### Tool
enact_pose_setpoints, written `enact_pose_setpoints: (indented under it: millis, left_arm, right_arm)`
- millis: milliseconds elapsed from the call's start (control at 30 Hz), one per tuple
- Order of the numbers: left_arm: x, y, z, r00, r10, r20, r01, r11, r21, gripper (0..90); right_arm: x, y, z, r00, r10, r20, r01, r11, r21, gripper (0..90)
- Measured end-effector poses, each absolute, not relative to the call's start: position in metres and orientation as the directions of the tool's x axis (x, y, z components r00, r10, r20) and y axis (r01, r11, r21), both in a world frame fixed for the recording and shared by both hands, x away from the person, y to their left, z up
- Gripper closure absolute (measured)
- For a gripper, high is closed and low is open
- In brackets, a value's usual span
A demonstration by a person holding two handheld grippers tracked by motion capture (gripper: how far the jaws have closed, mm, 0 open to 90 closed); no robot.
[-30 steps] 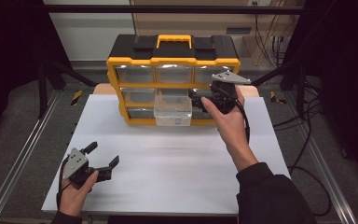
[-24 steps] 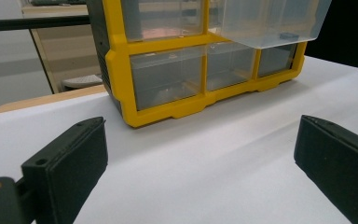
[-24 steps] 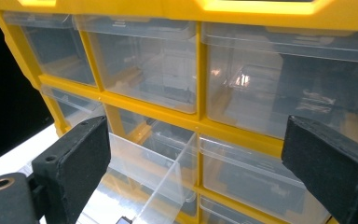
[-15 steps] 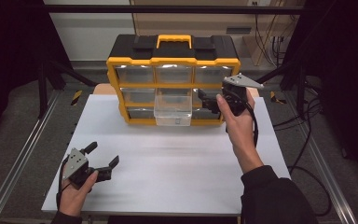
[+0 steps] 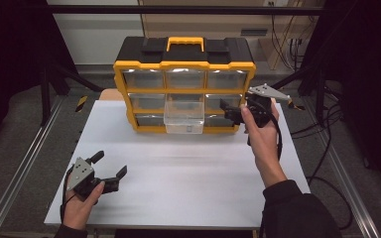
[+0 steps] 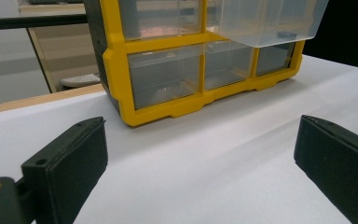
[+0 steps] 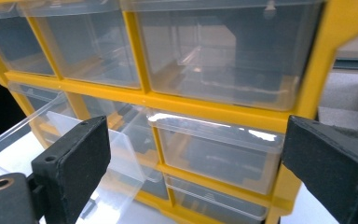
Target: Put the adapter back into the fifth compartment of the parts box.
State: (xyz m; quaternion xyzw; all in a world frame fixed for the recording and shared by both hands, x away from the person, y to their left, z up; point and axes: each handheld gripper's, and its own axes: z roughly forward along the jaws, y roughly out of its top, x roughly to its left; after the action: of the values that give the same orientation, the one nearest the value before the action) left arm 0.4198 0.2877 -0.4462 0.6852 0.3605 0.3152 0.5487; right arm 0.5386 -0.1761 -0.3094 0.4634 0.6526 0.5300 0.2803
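A yellow-framed drawer organizer (image 5: 183, 64) with a black lid stands at the back of the white table (image 5: 188, 178). Its clear middle drawer (image 5: 183, 118) is pulled out toward me. My right gripper (image 5: 228, 111) is open just in front of the organizer's right column, level with the middle row, and holds nothing. In the right gripper view its jaws (image 7: 200, 163) frame the closed middle-right drawer (image 7: 214, 156), with the pulled-out drawer (image 7: 37, 140) at the left. My left gripper (image 5: 111, 163) rests open and empty near the table's front left. The left gripper view (image 6: 200, 172) faces the organizer (image 6: 116, 60).
Metal rails run along both sides of the table (image 5: 25, 163). Cables (image 5: 317, 129) hang off to the right. Black frame bars (image 5: 54, 69) stand behind on the left. A wide bare stretch of table lies between the two grippers.
My right gripper has drawn away from the pulled-out drawer, moving right toward the organizer's right column. The left gripper has stayed where it was.
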Motion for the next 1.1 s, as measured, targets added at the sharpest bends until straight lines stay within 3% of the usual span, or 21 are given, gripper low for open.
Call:
enact_pose_setpoints:
  millis: [500,833,1100]
  left_arm:
    - [0.417,0.291,-0.445,0.529,0.848,0.035,0.143,-0.129,0.981,2.6]
    - [0.417,0.289,-0.442,0.536,0.844,0.036,0.122,-0.120,0.985,2.7]
    - [0.417,0.290,-0.442,0.535,0.844,0.030,0.122,-0.112,0.986,2.6]
  right_arm:
    - [0.536,-0.193,-0.329,-0.378,0.917,0.127,0.334,0.008,0.942,9.3]
    - [0.521,-0.209,-0.329,-0.417,0.900,0.129,0.296,0.001,0.955,9.2]
    - [0.510,-0.209,-0.332,-0.406,0.912,0.063,0.234,0.037,0.972,9.5]
